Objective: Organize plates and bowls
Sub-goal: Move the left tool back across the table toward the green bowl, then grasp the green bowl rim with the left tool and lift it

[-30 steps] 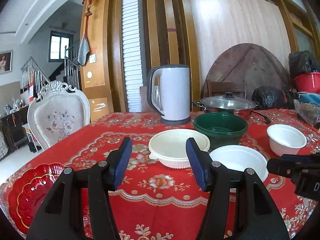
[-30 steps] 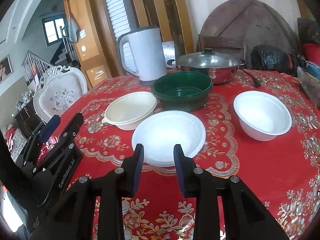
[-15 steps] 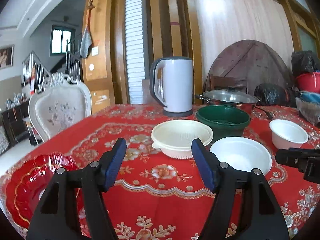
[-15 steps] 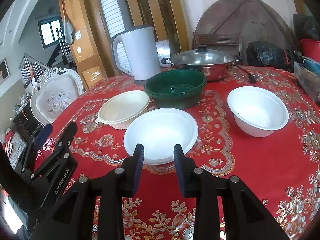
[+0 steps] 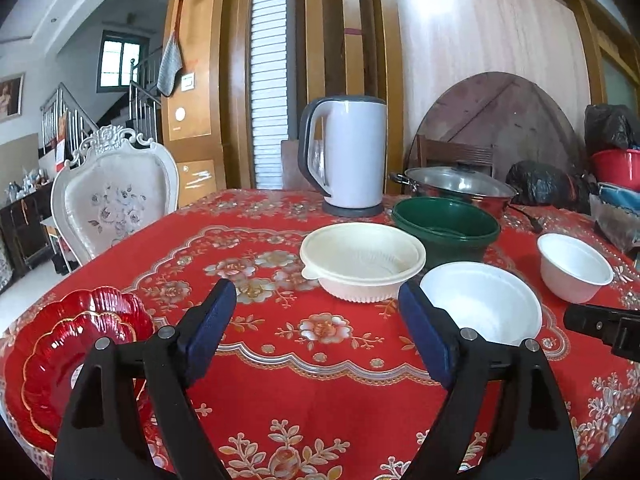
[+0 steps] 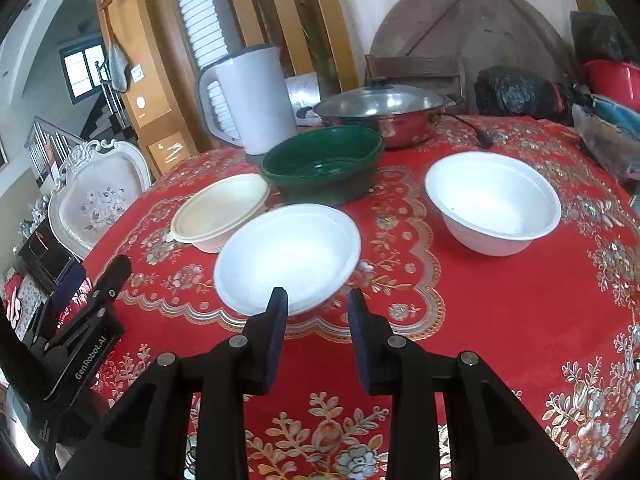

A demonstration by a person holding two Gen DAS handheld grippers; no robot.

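On the red tablecloth stand a cream bowl [image 5: 362, 266], a green bowl [image 5: 446, 226], a shallow white bowl [image 5: 480, 304] and a deeper white bowl [image 5: 574, 266]. Red scalloped plates [image 5: 68, 348] sit stacked at the left edge. My left gripper [image 5: 318, 328] is open and empty, above the cloth in front of the cream bowl. My right gripper [image 6: 316, 322] is open and empty, just short of the shallow white bowl's [image 6: 288, 258] near rim. The cream bowl [image 6: 220, 210], green bowl [image 6: 324, 166] and deeper white bowl [image 6: 492, 202] lie beyond it.
A white kettle [image 5: 348, 160] and a lidded steel pot [image 5: 456, 188] stand at the table's back. A white chair [image 5: 114, 204] is at the left. Black bags [image 6: 516, 94] and a red tub [image 6: 612, 78] crowd the back right.
The left gripper has opened wider and drawn back, so the red plates show more. The right gripper has moved closer to the shallow white bowl's near rim.
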